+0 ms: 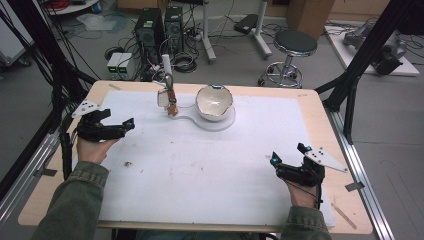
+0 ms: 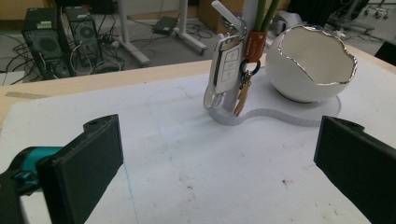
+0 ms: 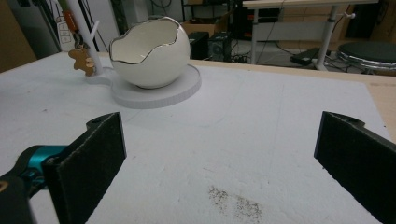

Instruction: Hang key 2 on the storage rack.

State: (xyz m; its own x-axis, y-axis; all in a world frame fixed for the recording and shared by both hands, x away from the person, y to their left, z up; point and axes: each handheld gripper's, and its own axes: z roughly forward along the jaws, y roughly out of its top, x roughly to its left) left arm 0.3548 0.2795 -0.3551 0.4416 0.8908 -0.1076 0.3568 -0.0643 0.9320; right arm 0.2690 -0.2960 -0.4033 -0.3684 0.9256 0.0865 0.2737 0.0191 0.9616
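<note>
Your left gripper (image 1: pixel 131 123) and right gripper (image 1: pixel 289 155) both sit low near your edge of the table (image 1: pixel 310 107), jaws spread wide and empty. Farther back, well apart from both, the keys (image 2: pixel 227 63) hang on the stand (image 1: pixel 167 67) beside the bowl (image 1: pixel 214 102). Nothing looks started yet; any grasp is ahead of you.

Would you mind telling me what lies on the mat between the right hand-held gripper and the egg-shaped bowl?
Only bare white mat, apart from a small dark speckled smudge just ahead of the right hand-held gripper, as the right gripper view shows; the bowl sits farther off.
</note>
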